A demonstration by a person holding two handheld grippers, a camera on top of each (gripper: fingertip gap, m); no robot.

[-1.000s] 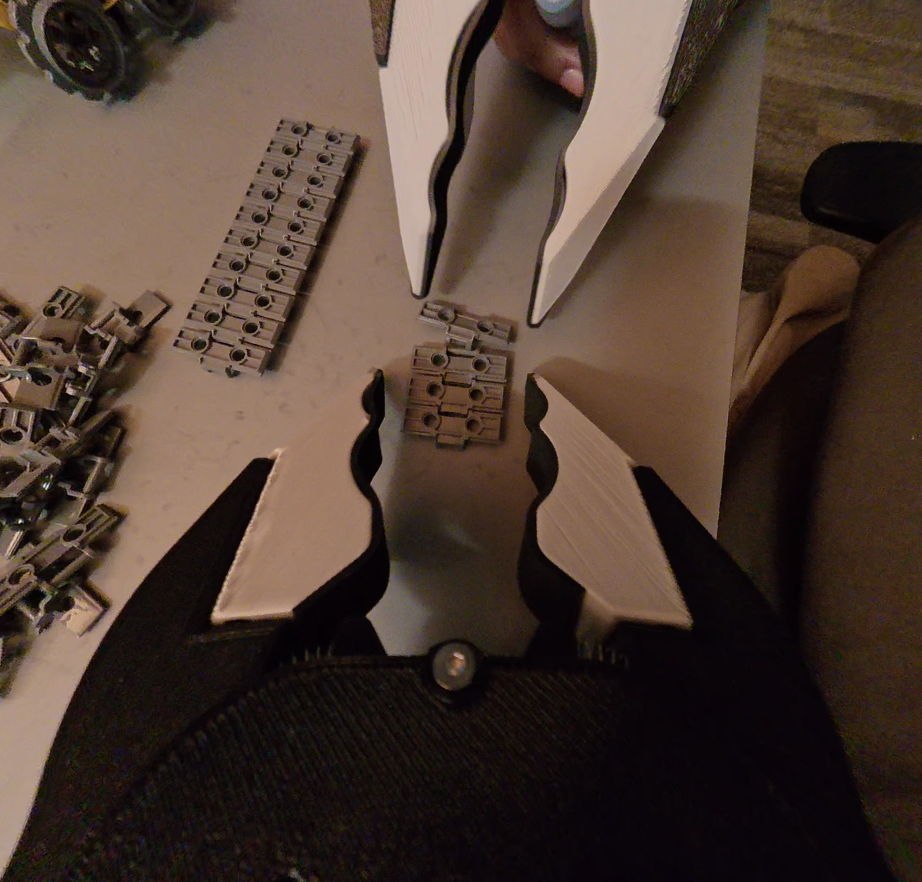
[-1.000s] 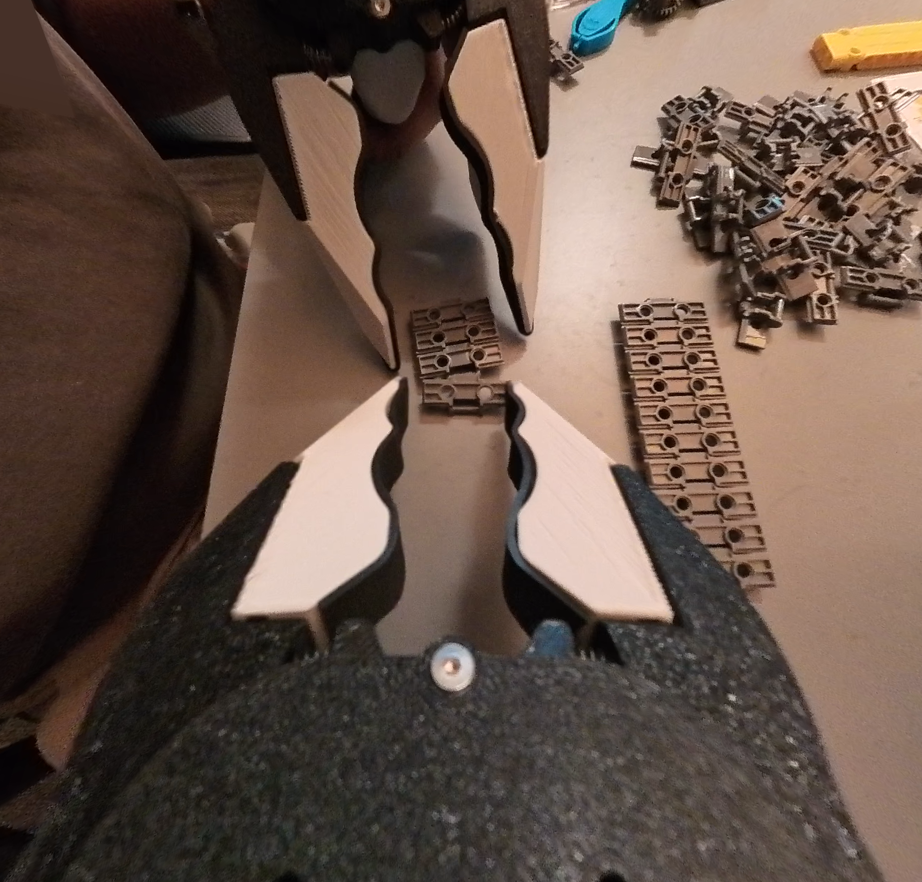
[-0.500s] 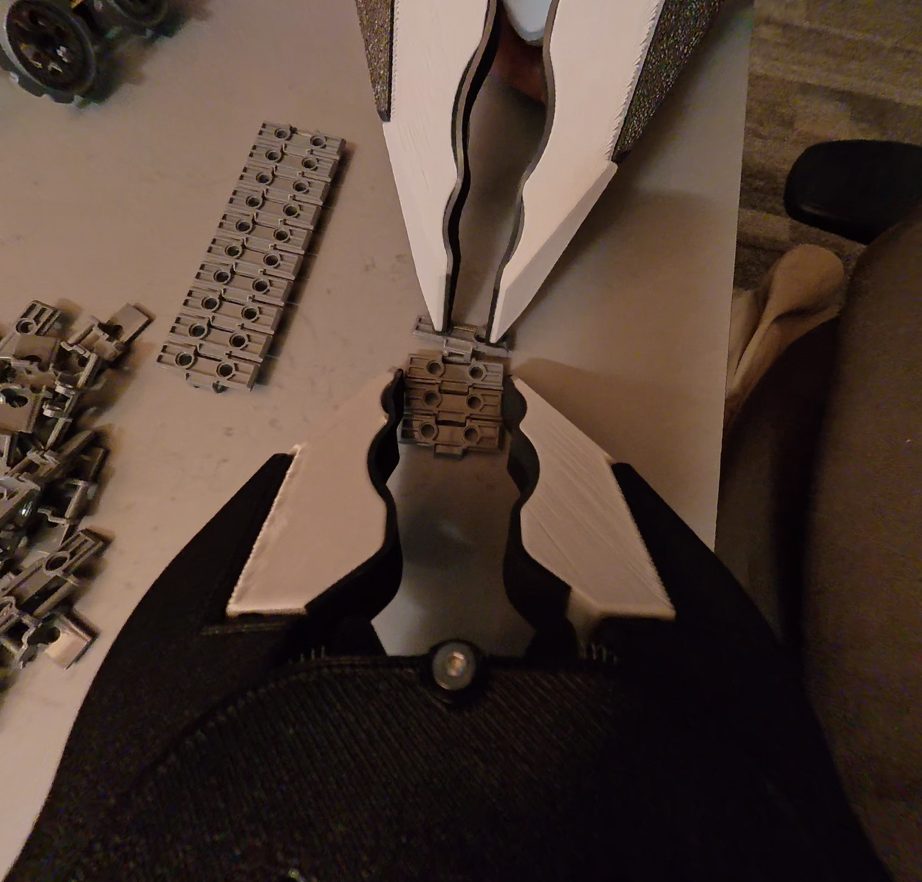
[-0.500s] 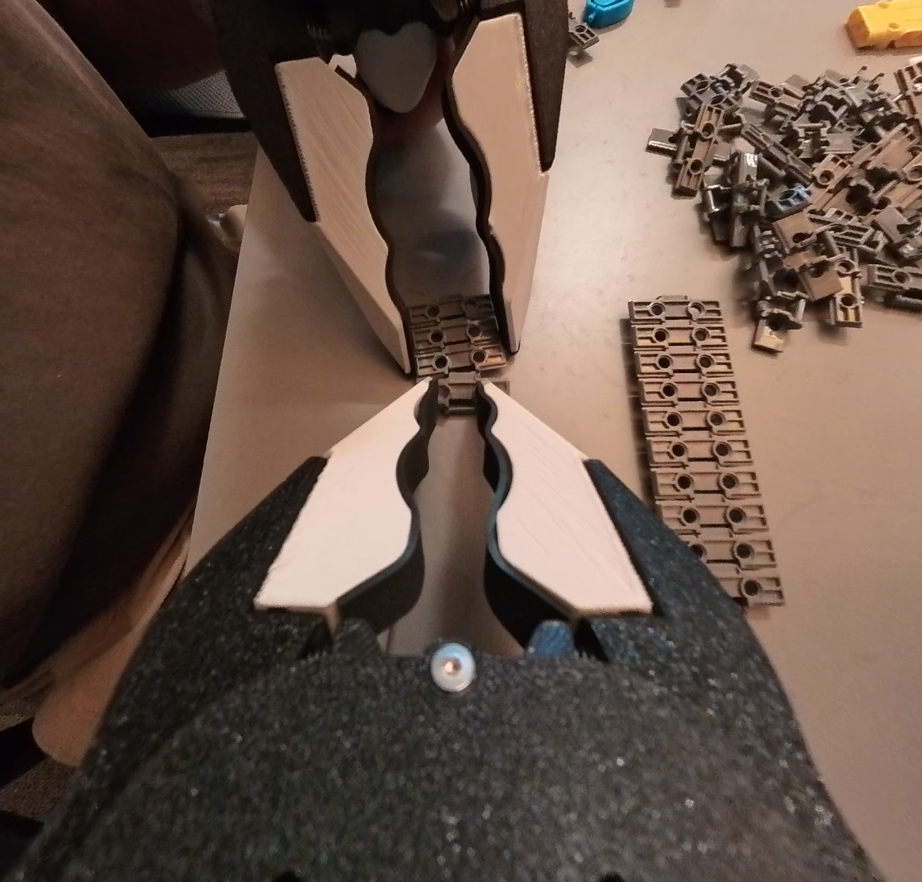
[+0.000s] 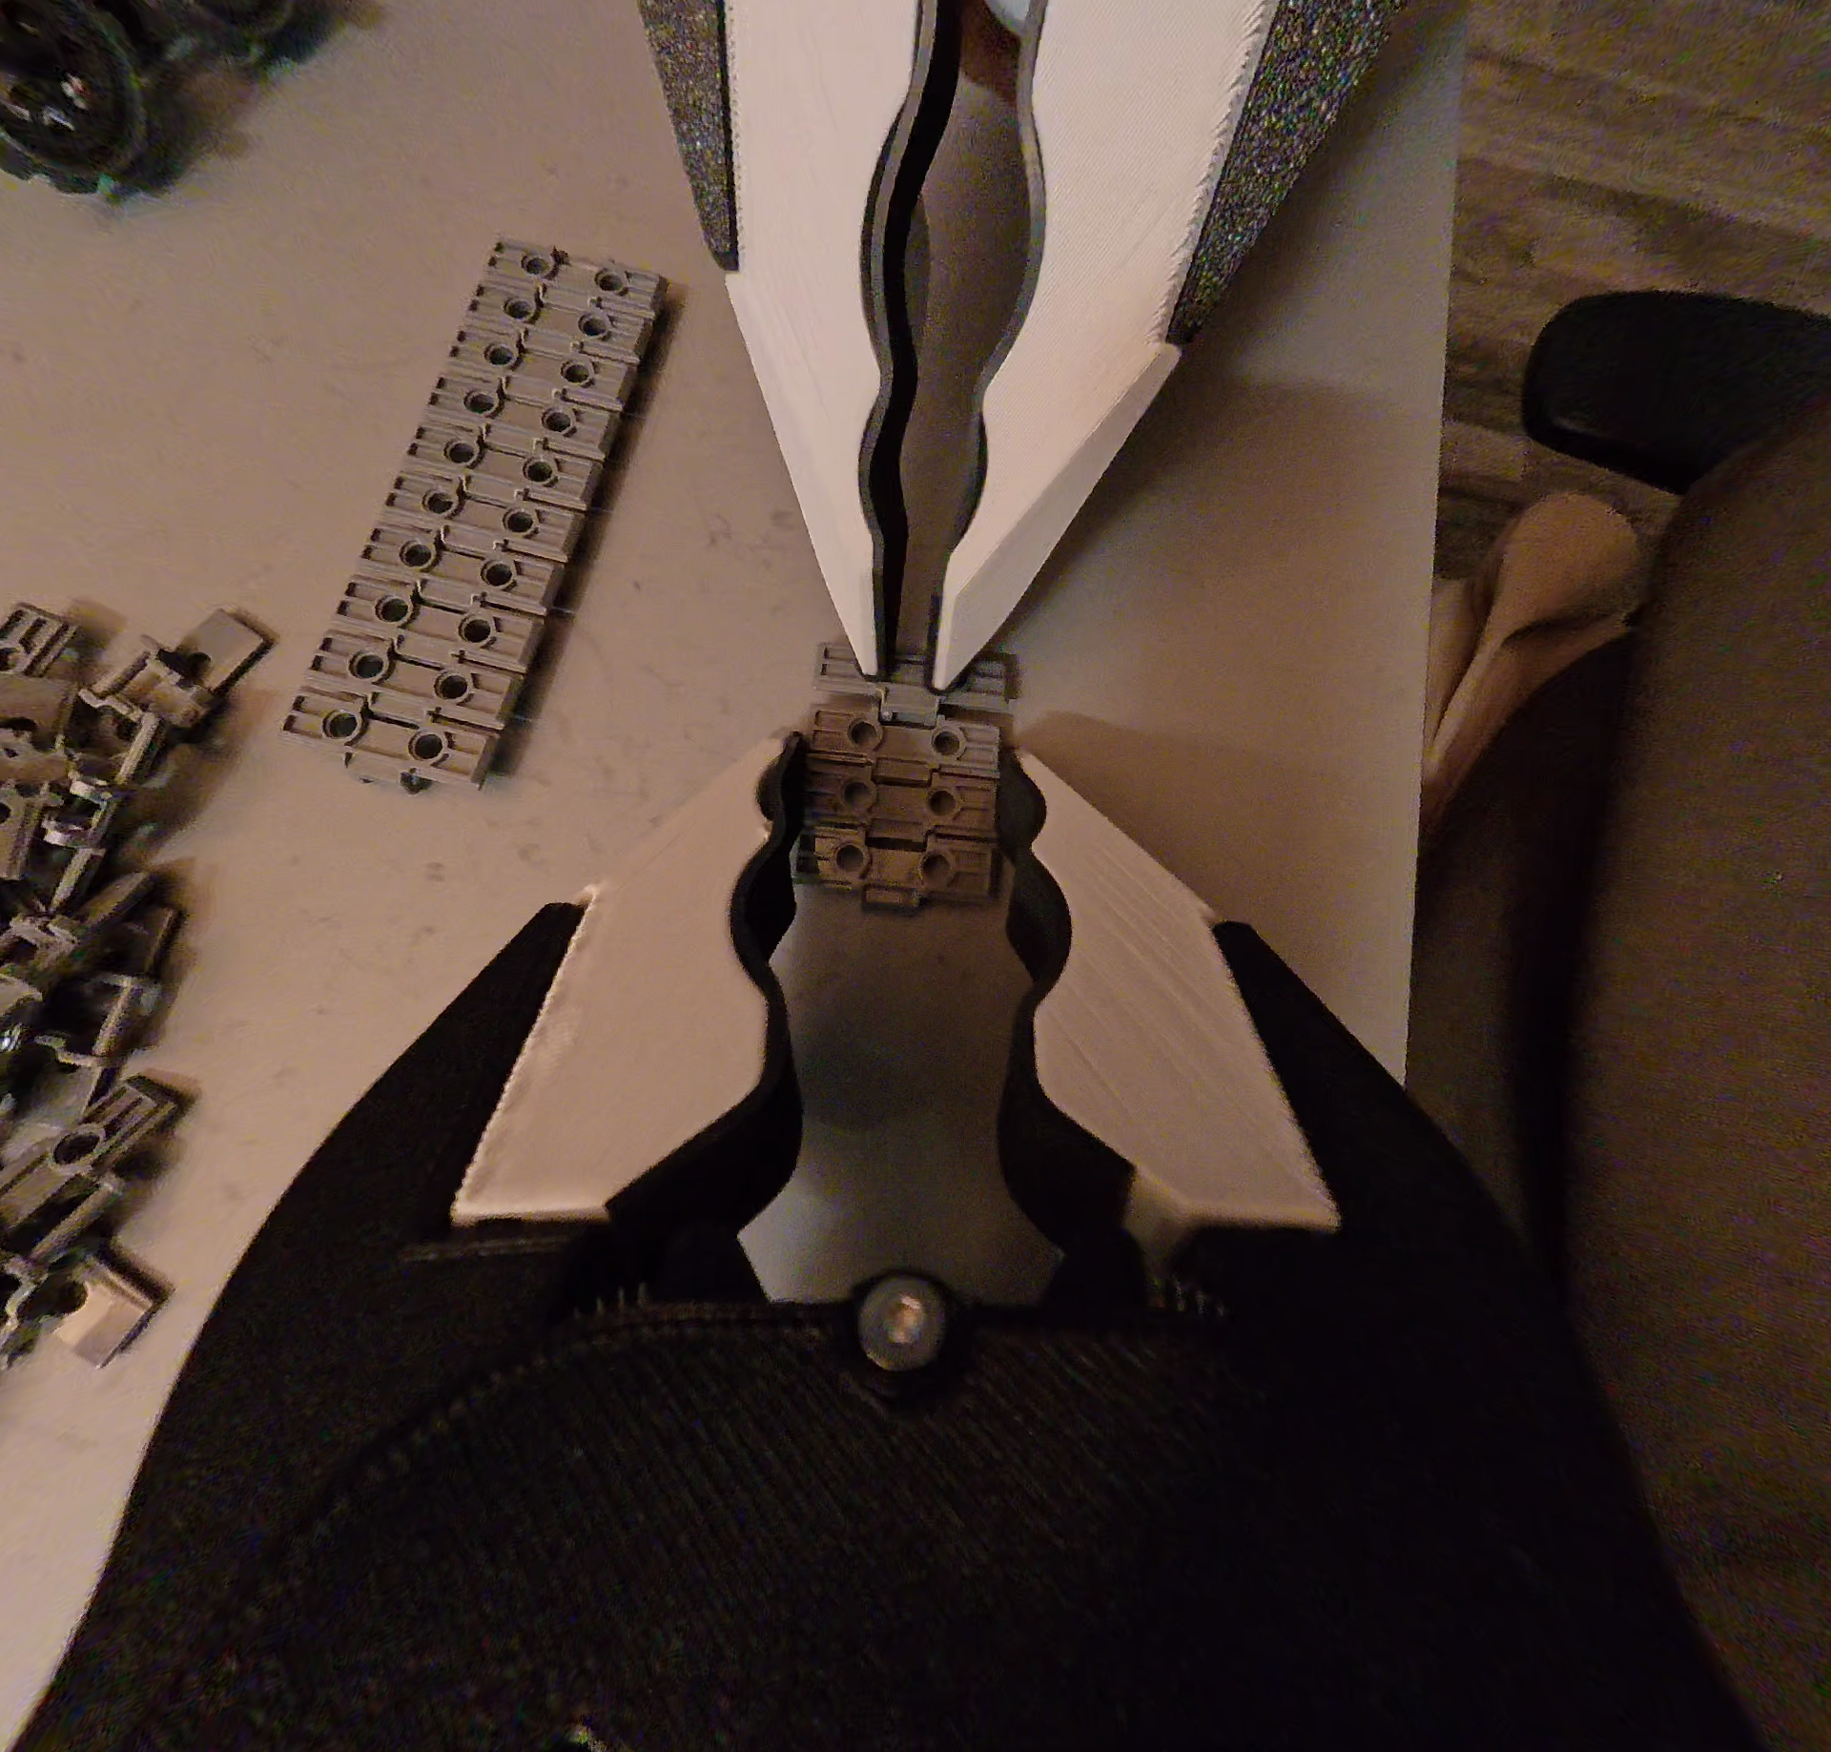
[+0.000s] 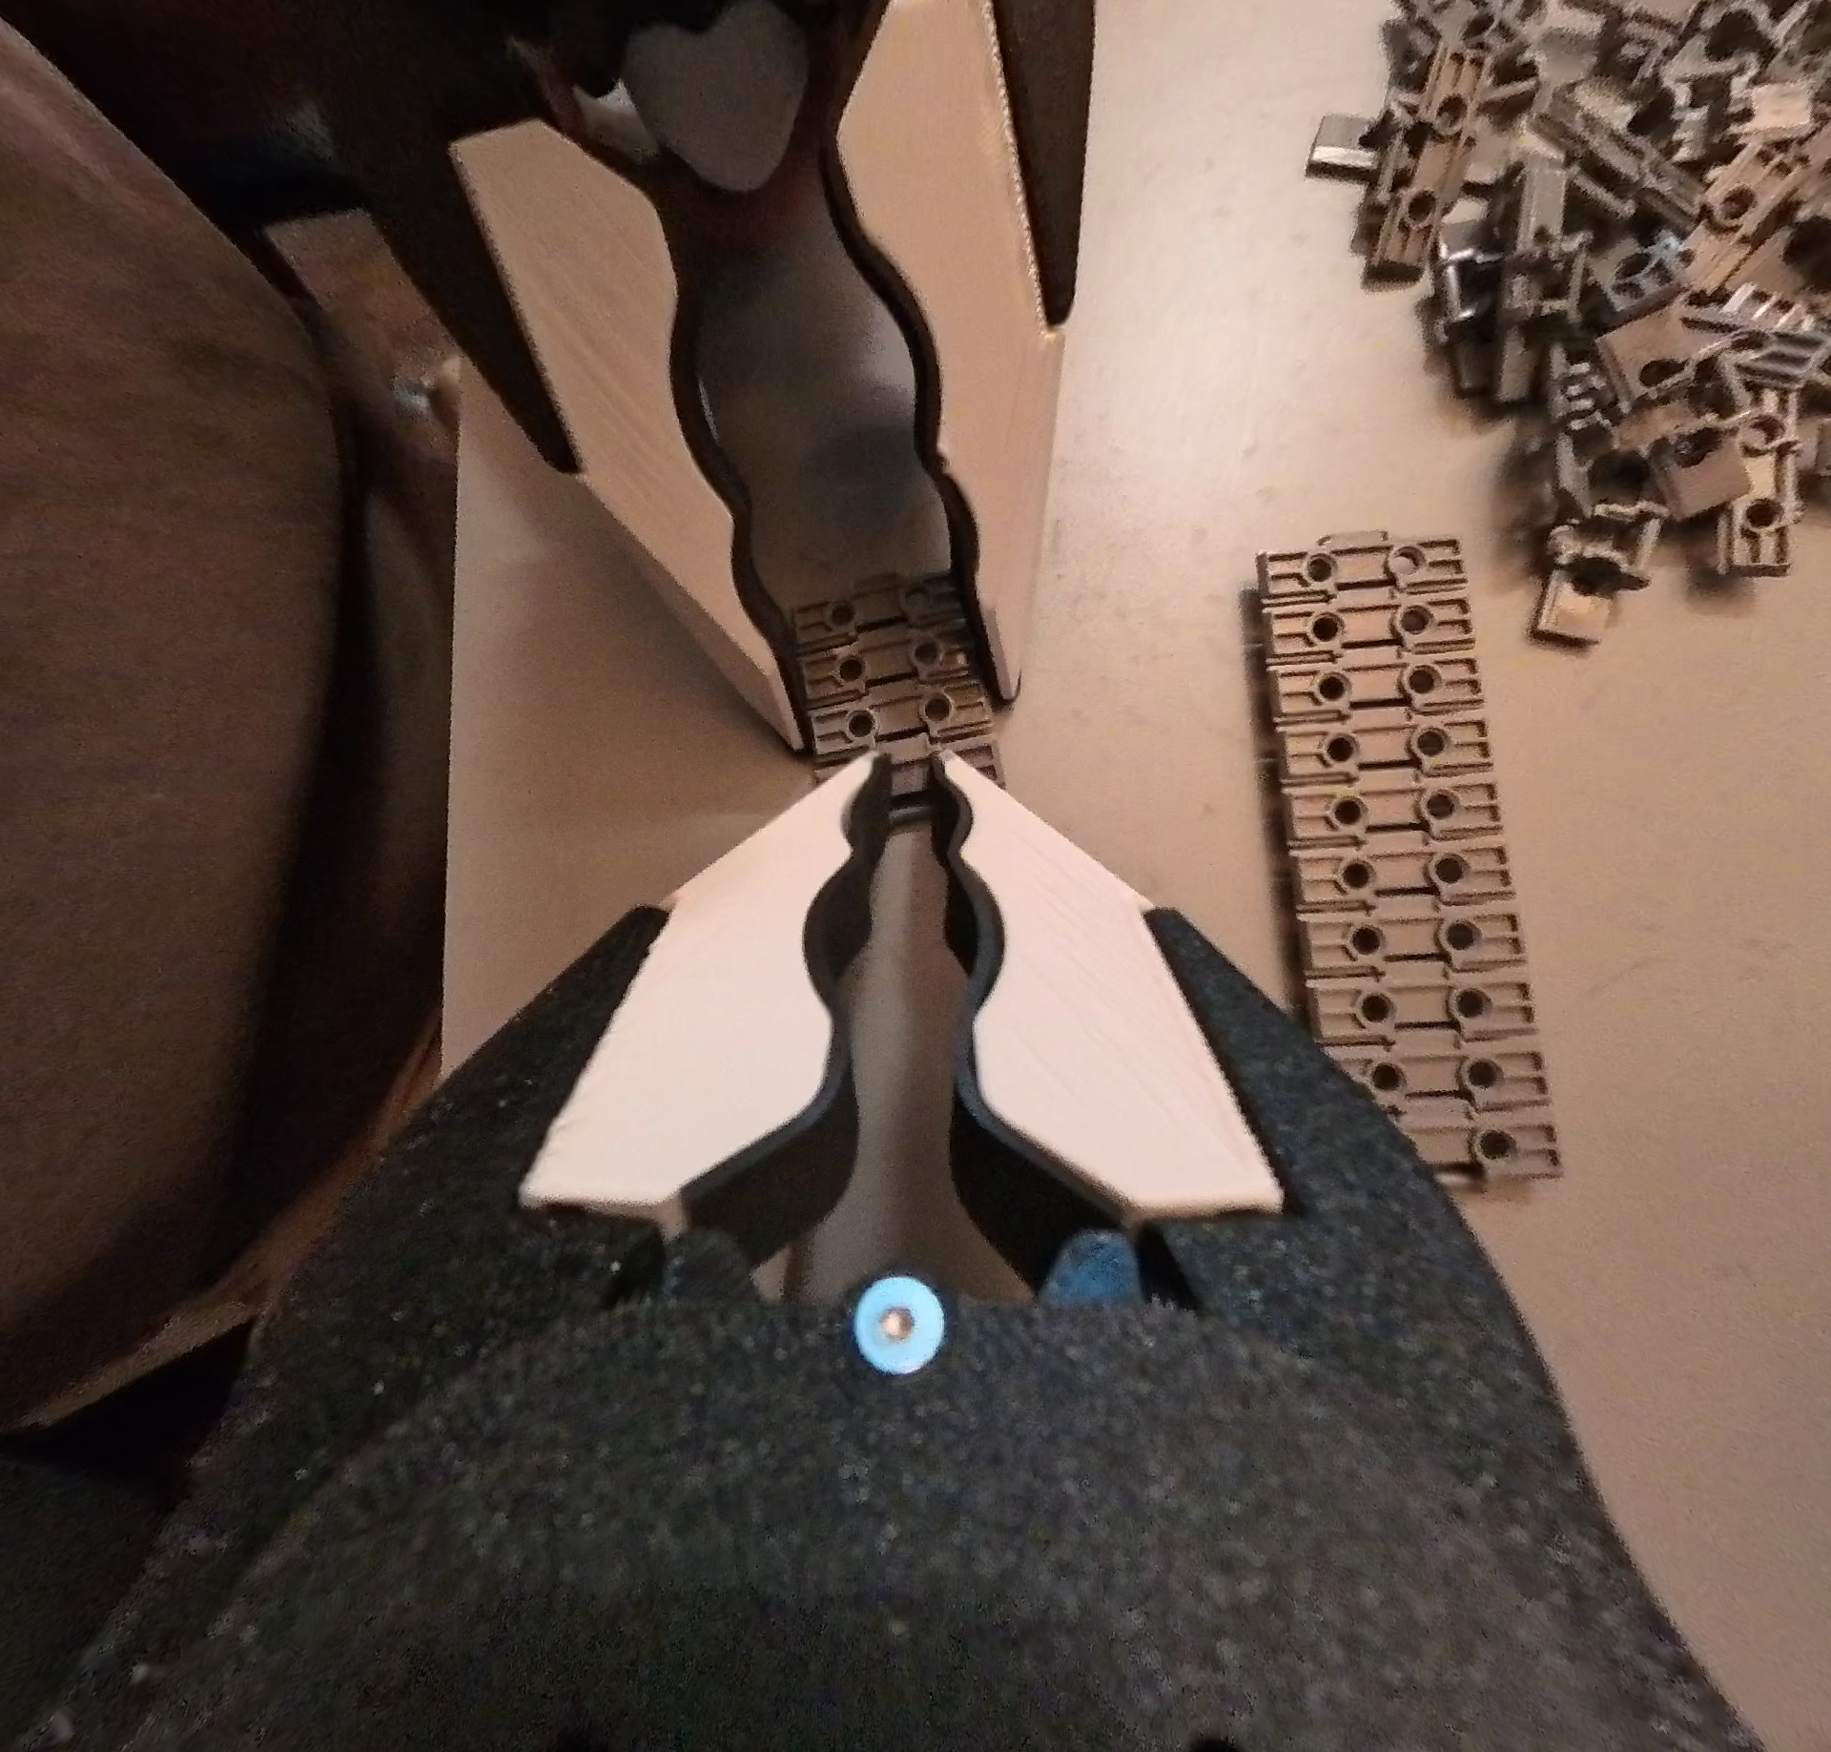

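A short grey track section [image 5: 902, 803] of three joined links lies near the table's right edge. My left gripper [image 5: 902, 753] is shut on its sides. It shows opposite in the right wrist view [image 6: 897, 714], holding the same section [image 6: 892, 674]. My right gripper [image 6: 909, 765] is shut on the middle of a single grey link [image 6: 907, 793]. It comes from the top of the left wrist view [image 5: 909, 676], with the link [image 5: 912, 689] touching the far end of the section. I cannot tell whether the link is clipped in.
A long assembled track strip [image 5: 476, 525] [image 6: 1402, 862] lies flat beside the grippers. A pile of loose grey links [image 5: 69, 912] [image 6: 1635, 218] lies beyond it. Black wheels [image 5: 79, 89] stand at the far corner. The table edge [image 5: 1427, 614] is close, with a black chair armrest [image 5: 1684, 387] past it. Both grippers' tips are close together, under 4 cm apart.
Both grippers were open a second ago. The left has closed on the three-link section, the right on the single link, and the link has moved against the section's end.
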